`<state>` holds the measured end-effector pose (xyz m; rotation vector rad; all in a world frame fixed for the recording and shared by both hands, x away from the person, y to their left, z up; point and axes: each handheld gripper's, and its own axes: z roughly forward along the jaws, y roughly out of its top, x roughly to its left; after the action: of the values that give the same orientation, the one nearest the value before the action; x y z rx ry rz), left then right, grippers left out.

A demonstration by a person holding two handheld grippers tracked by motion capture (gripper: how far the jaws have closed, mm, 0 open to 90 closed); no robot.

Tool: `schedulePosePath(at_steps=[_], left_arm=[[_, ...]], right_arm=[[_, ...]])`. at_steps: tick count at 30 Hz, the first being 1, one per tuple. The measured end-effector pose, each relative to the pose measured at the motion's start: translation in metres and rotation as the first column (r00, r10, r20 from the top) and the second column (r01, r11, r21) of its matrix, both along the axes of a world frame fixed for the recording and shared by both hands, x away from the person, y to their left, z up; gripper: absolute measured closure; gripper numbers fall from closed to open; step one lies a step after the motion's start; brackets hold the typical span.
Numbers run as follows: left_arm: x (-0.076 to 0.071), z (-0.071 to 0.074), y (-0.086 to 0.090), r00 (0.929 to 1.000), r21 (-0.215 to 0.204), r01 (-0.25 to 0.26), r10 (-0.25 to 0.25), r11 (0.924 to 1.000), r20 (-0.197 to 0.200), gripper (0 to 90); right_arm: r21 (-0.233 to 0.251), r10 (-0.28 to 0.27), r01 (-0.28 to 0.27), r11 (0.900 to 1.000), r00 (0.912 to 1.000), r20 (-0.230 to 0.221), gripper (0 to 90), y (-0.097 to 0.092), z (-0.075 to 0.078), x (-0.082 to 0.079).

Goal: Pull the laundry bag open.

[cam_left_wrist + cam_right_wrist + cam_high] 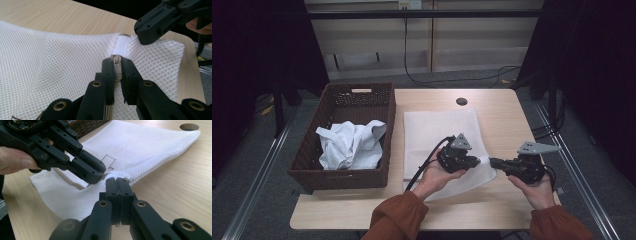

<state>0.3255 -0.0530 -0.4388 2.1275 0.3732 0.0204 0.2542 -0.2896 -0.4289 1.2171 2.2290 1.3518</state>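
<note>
Clearly the two tools are working as a pair on one corner of the white mesh bag [439,135], which lies flat on the tabletop [502,112] just right of the wicker basket [343,172]. The left tool [118,65] has its jaws closed down on the small metal zipper pull [116,60], right below the white fabric tab [122,43] at the end of the zip. The right tool [117,182] is clamped on the bag's corner just beyond that tab, jaws pressed tight together on the mesh. I take that second grip as an anchor: with the corner pinned, the pull can be drawn along the zipper [68,181] without the whole bag sliding after it. The cloth between the two tools is lifted slightly off the wood, so there is already some tension there.

In the basket sits a heap of crumpled white cloth [349,142], and my guess is that it is meant for the bag, which would explain starting at the zip.
</note>
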Motion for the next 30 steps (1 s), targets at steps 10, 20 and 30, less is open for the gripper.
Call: schedulePosePath(at_steps=[10, 20, 30], left_arm=[[-0.0024, -0.0020, -0.0024, 0.9993, 0.051, 0.012, -0.014, 0.9986, 0.034, 75.3], [-0.0037, -0.0006, -0.0019, 0.9989, 0.062, 0.020, -0.022, 0.9979, 0.040, 82.0], [-0.0050, 0.0026, -0.0015, 0.9988, 0.045, 0.009, -0.011, 0.9990, 0.048, 82.1]], right_arm=[[0.003, -0.003, 0.003, 1.0000, 1.0000, -0.001, 89.1, -0.0005, -0.0002, -0.0001], [0.007, 0.002, -0.002, 1.0000, 1.0000, 0.002, 89.0, -0.0007, 0.0005, -0.0001], [0.031, -0.004, 0.005, 0.9995, 0.9997, -0.023, 67.1, -0.0041, -0.0044, 0.0033]])
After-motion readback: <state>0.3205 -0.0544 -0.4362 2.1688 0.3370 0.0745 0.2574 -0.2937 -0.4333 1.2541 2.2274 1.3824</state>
